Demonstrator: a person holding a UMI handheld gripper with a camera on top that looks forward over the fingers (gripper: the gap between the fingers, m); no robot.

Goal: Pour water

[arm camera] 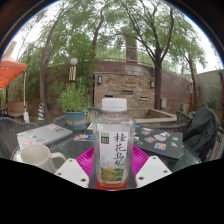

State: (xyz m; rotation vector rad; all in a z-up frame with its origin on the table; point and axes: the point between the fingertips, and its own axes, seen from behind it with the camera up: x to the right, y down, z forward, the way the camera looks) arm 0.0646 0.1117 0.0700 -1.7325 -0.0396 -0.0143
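1. The gripper view looks out over a round glass-topped garden bench (150, 128) in a yard with trees.
2. The tool (112, 170) sits low at the front. Its two white fingers (72, 172) have bright pink pads (87, 160) on their inner sides.
3. A clear plastic bottle with a white screw cap and a white and green label (113, 140) stands upright between the two fingers.
4. The pink pads sit tight against both sides of the bottle, so the tool is closed on it and grips it.
5. The bottle holds a pale yellow drink in its lower part.
6. A white ceramic mug with a handle (39, 157) stands on the bench, just beside the left finger. You can see its open top.
7. A flat grey laptop or folder (42, 134) lies on the bench beyond the mug.
8. Small coloured cards (157, 139) lie spread over the bench past the right finger.
9. A leafy green plant in a blue pot (75, 103) stands behind the bench, to the left of the bottle.
10. A low brick wall (125, 80) runs across the yard behind the plant.
11. A dark chair back (202, 130) shows at the far right of the bench.
12. An orange-red sunshade (11, 70) shows at the far left.
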